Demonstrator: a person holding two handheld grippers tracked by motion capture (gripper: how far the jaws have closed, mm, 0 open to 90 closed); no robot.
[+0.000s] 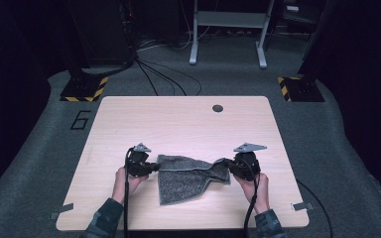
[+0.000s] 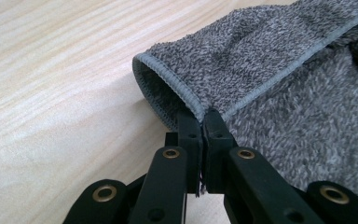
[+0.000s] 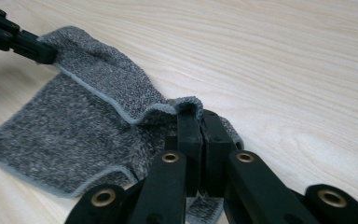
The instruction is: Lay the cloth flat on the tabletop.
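A grey terry towel (image 1: pixel 188 177) lies partly folded on the wooden table (image 1: pixel 178 119), between the two hands. My left gripper (image 1: pixel 155 166) is shut on the towel's left hemmed edge; in the left gripper view (image 2: pixel 202 116) its jaws pinch the towel (image 2: pixel 279 93) right at the grey hem. My right gripper (image 1: pixel 228 166) is shut on the towel's right corner, and in the right gripper view (image 3: pixel 200 116) the cloth (image 3: pixel 98 107) bunches up between its jaws. The left gripper (image 3: pixel 42 52) also appears far off there, gripping the opposite end.
A round grommet hole (image 1: pixel 218 108) sits near the table's far edge. Tape tabs (image 1: pixel 302 206) mark the front corners. Beyond the table are a metal stand (image 1: pixel 228 29), floor cables (image 1: pixel 163 74) and hazard-striped feet (image 1: pixel 85 89).
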